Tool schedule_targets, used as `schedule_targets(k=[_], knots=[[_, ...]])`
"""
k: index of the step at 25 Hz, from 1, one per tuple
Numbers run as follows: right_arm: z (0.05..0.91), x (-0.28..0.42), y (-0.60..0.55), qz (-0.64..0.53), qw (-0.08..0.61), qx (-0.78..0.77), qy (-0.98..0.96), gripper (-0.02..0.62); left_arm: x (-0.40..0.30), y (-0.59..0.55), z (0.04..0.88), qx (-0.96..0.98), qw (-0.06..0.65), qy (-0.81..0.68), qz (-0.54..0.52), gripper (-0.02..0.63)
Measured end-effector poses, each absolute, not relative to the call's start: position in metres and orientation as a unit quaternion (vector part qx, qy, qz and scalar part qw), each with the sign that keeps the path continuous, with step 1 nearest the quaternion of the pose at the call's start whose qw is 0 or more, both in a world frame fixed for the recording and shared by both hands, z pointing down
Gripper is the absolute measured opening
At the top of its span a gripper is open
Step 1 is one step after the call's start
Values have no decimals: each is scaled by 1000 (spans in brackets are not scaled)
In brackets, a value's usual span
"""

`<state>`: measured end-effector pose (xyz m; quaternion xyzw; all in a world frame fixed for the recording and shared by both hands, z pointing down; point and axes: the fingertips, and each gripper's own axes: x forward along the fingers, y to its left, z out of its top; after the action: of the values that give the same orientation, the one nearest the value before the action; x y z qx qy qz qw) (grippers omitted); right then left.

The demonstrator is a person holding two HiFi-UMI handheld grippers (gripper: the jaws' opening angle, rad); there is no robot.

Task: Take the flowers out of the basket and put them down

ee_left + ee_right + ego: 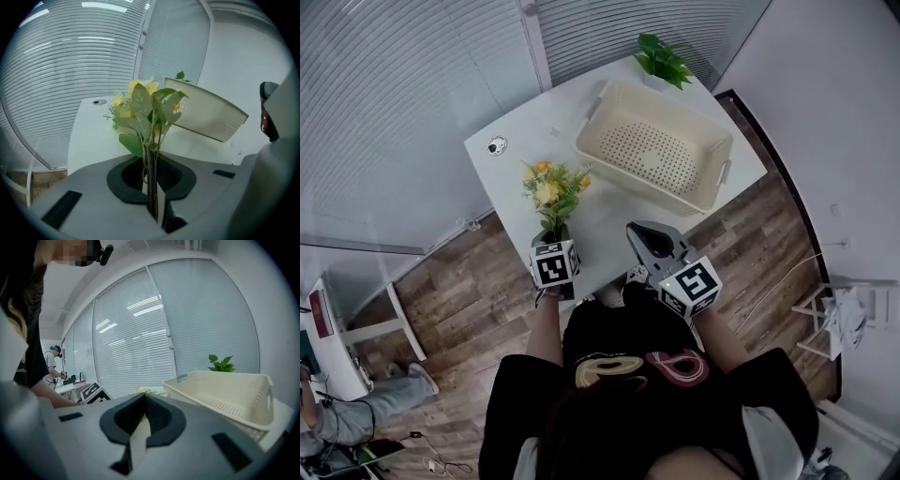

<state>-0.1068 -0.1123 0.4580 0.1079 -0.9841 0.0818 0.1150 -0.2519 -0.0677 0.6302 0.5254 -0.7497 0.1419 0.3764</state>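
Note:
A bunch of yellow flowers (553, 190) with green leaves stands upright over the near left part of the white table (525, 141). My left gripper (553, 246) is shut on its stems just below the leaves. In the left gripper view the thin stems (151, 168) run through the slit between the jaws, and the blooms (143, 105) rise above them. The cream perforated basket (656, 145) sits at the table's right, with nothing inside it, and shows tilted (206, 115) behind the flowers. My right gripper (649, 242) hovers near the table's front edge, shut with nothing in it (140, 427), beside the basket (225, 394).
A small green plant (662, 58) stands behind the basket at the table's far corner. A round cable socket (496, 145) sits in the table's far left. Window blinds line the far side. Another person (337, 412) is at a desk to the lower left, and a folding rack (844, 314) stands at right.

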Motion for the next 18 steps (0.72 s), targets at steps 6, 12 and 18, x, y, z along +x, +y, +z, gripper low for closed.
schedule_targets(k=[6, 12, 18], knots=[[461, -93, -116, 71, 127, 123, -982, 11, -240, -72, 641, 531, 393, -738, 136, 44], [462, -86, -112, 66, 134, 129, -980, 11, -235, -73, 643, 542, 409, -725, 114, 134], [468, -82, -110, 65, 143, 143, -977, 11, -230, -74, 640, 561, 391, -720, 116, 263]])
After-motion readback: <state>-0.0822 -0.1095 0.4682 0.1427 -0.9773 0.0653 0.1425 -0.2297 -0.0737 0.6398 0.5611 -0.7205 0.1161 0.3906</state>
